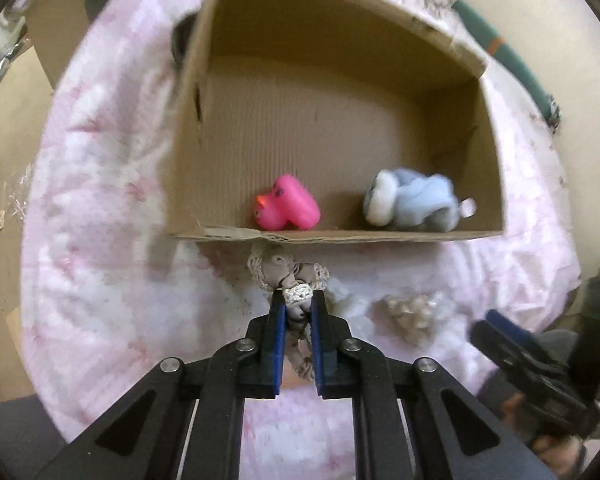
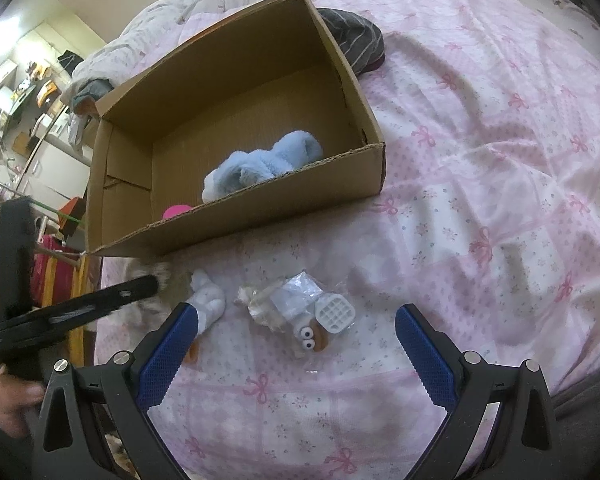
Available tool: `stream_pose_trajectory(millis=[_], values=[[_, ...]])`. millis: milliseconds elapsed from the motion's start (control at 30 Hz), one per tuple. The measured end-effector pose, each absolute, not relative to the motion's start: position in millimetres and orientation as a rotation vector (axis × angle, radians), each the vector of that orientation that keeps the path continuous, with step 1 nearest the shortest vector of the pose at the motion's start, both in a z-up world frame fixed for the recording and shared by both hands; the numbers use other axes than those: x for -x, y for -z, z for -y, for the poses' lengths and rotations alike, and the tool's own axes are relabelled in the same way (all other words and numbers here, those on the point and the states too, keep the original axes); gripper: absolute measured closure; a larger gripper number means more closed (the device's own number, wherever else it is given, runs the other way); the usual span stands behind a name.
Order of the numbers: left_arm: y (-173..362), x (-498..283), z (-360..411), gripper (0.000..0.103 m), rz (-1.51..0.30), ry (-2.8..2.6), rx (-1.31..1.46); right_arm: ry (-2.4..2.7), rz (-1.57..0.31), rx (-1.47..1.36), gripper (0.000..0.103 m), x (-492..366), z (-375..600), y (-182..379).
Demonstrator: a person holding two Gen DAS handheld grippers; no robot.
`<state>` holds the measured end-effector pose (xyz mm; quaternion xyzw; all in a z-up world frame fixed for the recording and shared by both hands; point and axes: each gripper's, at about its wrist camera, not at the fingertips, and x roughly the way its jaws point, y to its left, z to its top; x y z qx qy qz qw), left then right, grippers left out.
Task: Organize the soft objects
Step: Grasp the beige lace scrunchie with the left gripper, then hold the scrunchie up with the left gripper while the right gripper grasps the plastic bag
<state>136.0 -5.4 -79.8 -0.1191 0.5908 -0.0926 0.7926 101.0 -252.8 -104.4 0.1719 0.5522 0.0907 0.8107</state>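
Closed on a beige doll [image 1: 288, 276], left gripper [image 1: 298, 298], fingers [image 1: 277, 320] pinching its lace-trimmed middle just short of the box [image 1: 332, 236] front wall; likely held there for a lift over the low rim. Limp and knitted-looking, head drooping toward the cardboard, legs dangling between the blue pads. Inside the box, near the front wall: pink duck [image 1: 286, 208] on the left, blue plush [image 1: 412, 200] on the right, apart from each other, probably sorted already. Box open-topped on the pink bedspread [image 1: 100, 200], within easy reach of both hands.

Further right, on the bed in front of the box: a small white plush [image 2: 210, 300], then a crumpled plastic bag [image 2: 284, 300] with a white grid piece [image 2: 335, 314] and a googly-eyed toy [image 2: 310, 338] touching it, seemingly waiting their turn. Wide open and empty, right gripper [image 2: 296, 344], hovering above these leftovers, the white plush just beside its left finger.
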Motion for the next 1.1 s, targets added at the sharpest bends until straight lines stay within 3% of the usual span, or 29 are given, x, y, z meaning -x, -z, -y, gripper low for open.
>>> stream_pose_trajectory(millis=[167,467,633,733,867,900,1033,1100], values=[[57,-113,-9,0.092,-1.258,0.172,0.243,-0.202,-1.176,-0.397,0.000,-102,259,103],[73,-98,-29,0.092,-1.262,0.099,0.253,-0.129,-1.184,-0.518,0.000,-105,287,109],[74,-102,-21,0.092,-1.244,0.097,0.230,-0.171,-1.243,-0.421,0.000,-118,267,116],[76,-104,-20,0.092,-1.244,0.094,0.228,-0.186,-1.240,-0.326,0.011,-123,252,115],[76,-104,-20,0.092,-1.242,0.099,0.235,-0.171,-1.290,-0.380,0.013,-127,258,131],[75,-104,-20,0.092,-1.242,0.101,0.238,-0.182,-1.325,-0.398,0.015,-127,258,139],[75,-104,-20,0.092,-1.242,0.100,0.238,-0.215,-1.375,-0.346,0.052,-122,246,150],[75,-104,-20,0.092,-1.242,0.098,0.235,-0.217,-1.336,-0.312,0.060,-120,242,142]])
